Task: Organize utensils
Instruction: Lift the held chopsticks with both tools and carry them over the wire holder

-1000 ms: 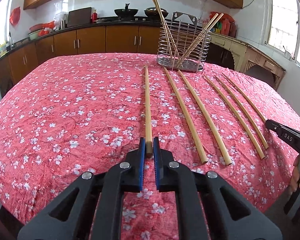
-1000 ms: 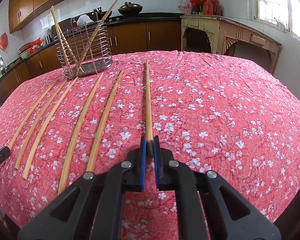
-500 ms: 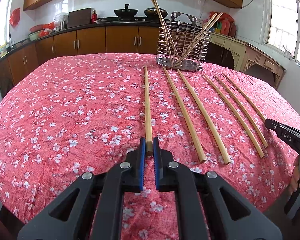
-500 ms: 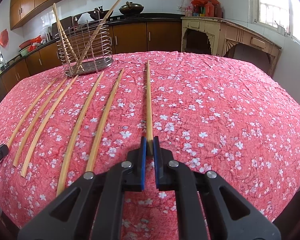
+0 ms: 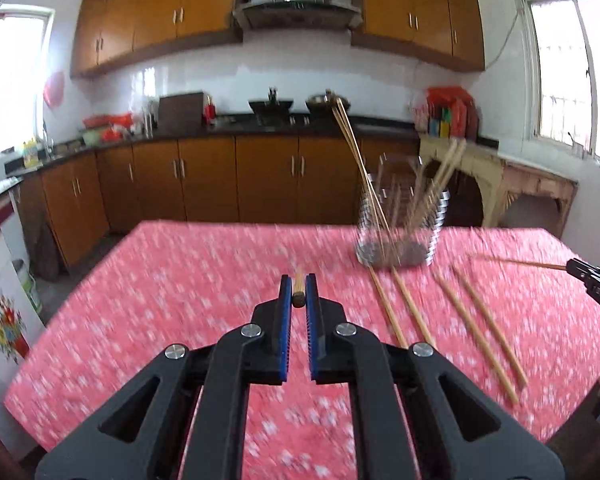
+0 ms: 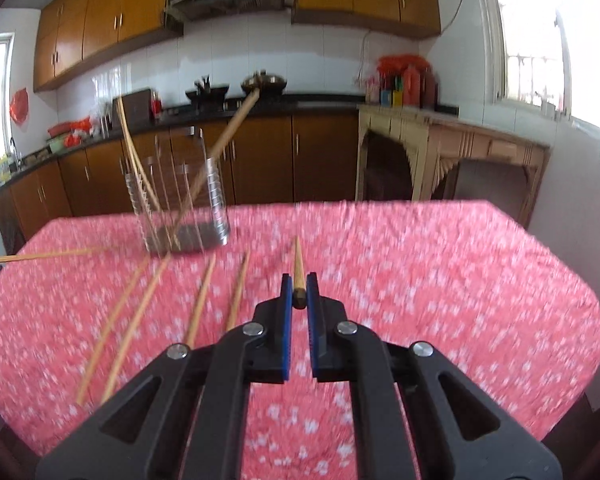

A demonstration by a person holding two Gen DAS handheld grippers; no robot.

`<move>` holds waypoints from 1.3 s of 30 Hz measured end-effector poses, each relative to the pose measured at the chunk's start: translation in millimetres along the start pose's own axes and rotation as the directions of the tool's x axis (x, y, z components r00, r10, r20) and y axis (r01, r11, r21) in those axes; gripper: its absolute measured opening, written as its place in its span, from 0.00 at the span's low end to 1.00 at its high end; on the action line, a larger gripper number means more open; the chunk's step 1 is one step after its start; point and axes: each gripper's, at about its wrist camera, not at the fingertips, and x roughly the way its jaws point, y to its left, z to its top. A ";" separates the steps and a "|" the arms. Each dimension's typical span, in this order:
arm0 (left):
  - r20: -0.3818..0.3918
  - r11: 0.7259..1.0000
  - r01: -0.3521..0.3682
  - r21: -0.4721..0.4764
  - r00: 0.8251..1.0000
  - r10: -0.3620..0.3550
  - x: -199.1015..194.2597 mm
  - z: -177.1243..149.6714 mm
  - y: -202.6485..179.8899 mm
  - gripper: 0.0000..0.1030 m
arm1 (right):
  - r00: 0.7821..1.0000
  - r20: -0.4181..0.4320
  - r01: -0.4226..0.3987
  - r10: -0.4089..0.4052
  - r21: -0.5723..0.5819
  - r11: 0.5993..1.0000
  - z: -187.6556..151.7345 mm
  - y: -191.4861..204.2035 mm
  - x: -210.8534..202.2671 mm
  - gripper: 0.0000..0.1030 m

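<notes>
My left gripper (image 5: 299, 293) is shut on the near end of a bamboo chopstick (image 5: 298, 286), lifted off the red flowered tablecloth (image 5: 180, 300) and seen end-on. My right gripper (image 6: 299, 294) is shut on another chopstick (image 6: 298, 266), also raised and pointing away. Several chopsticks (image 5: 412, 312) still lie in a row on the cloth in front of the wire utensil holder (image 5: 400, 224), which holds a few slanting chopsticks. In the right wrist view the same row (image 6: 200, 304) lies left of my gripper, below the holder (image 6: 180, 204). Both views are motion-blurred.
The right gripper's black tip (image 5: 592, 280) and its chopstick show at the right edge of the left wrist view. Brown kitchen cabinets (image 5: 204, 184) and a counter with woks run behind the table. A wooden side table (image 6: 460, 152) stands at the right.
Both grippers rose with their chopsticks, lifting them off the cloth. The views tilted up, so the table sank in the frames and the upper cabinets came into sight.
</notes>
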 end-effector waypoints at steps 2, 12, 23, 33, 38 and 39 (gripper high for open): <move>0.021 1.000 -0.003 -0.007 1.000 0.003 -1.9 11.8 5.2 0.07 | 0.999 0.032 0.004 -0.004 0.003 1.000 12.5 -2.8 -4.8 0.08; 0.096 1.000 -0.027 0.009 0.995 0.026 -7.9 51.6 11.8 0.07 | 0.989 0.145 -0.006 0.003 0.015 1.000 59.1 -10.7 -23.1 0.08; 0.137 1.000 0.004 -0.028 0.991 0.000 -7.8 86.9 18.8 0.07 | 0.972 0.235 -0.031 0.018 0.051 0.998 101.9 -13.2 -34.4 0.08; 0.158 1.000 0.018 -0.024 0.987 -0.014 -9.8 102.2 15.7 0.07 | 0.958 0.282 -0.066 0.050 0.050 0.997 131.5 -6.5 -42.1 0.08; 0.164 0.999 0.033 -0.025 0.986 -0.028 -10.5 108.3 15.2 0.06 | 0.954 0.292 -0.091 0.072 0.054 0.994 139.9 -6.0 -41.5 0.08; 0.167 0.999 0.037 -0.025 0.986 -0.032 -10.7 110.0 14.8 0.06 | 0.953 0.295 -0.092 0.073 0.051 0.994 141.6 -4.9 -41.0 0.08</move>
